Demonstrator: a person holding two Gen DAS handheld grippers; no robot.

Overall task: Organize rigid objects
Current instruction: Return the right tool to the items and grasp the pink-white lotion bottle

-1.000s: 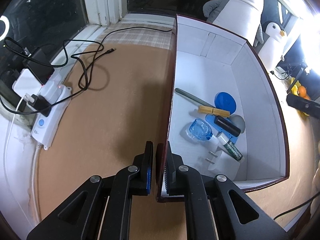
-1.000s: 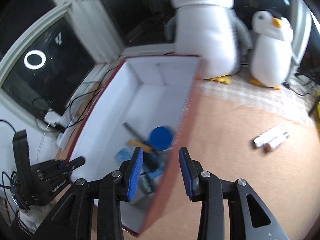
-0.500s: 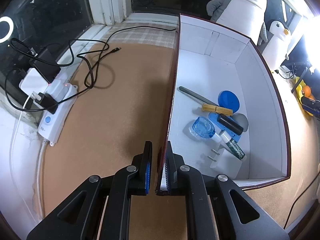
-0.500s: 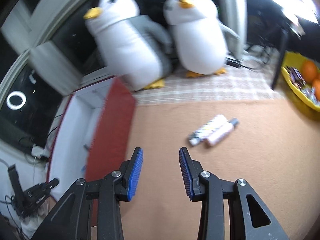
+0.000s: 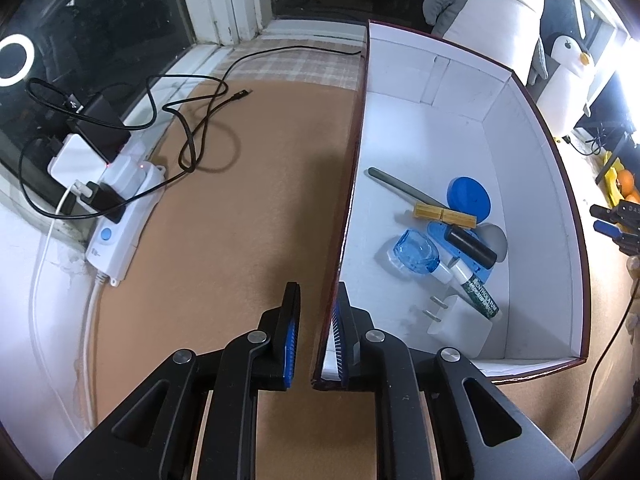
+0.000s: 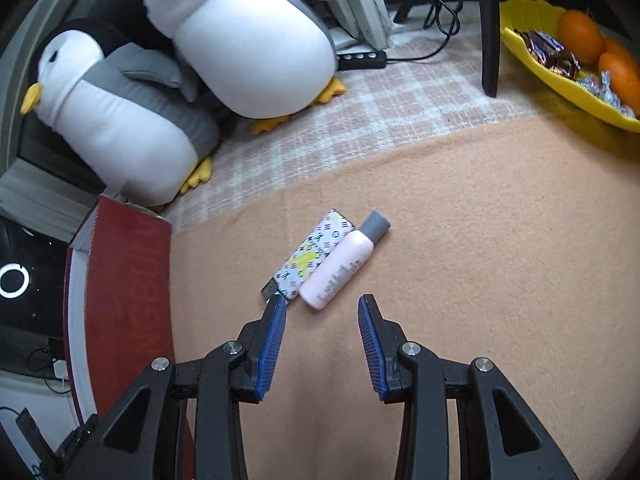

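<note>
A red box (image 5: 536,216) with a white inside holds several small things: a blue lid (image 5: 469,198), a wooden clip (image 5: 444,214), a black cylinder (image 5: 472,245), a blue glass piece (image 5: 416,255), a green tube (image 5: 480,294) and a white plug (image 5: 456,319). My left gripper (image 5: 315,330) straddles the box's left wall, which touches the right finger; a gap shows at the left finger. In the right wrist view a pink bottle (image 6: 340,268) and a patterned lighter (image 6: 312,256) lie side by side on the brown mat. My right gripper (image 6: 322,320) is open just short of them.
A power strip (image 5: 120,216) with black cables (image 5: 192,120) lies at the left edge. Two plush penguins (image 6: 240,44) stand behind the box (image 6: 124,300). A yellow bowl (image 6: 560,80) of oranges and sweets sits at the far right, next to a black post (image 6: 490,28).
My right gripper swung right, away from the box, and now faces the bottle and lighter. My left gripper's fingers have opened slightly around the box wall.
</note>
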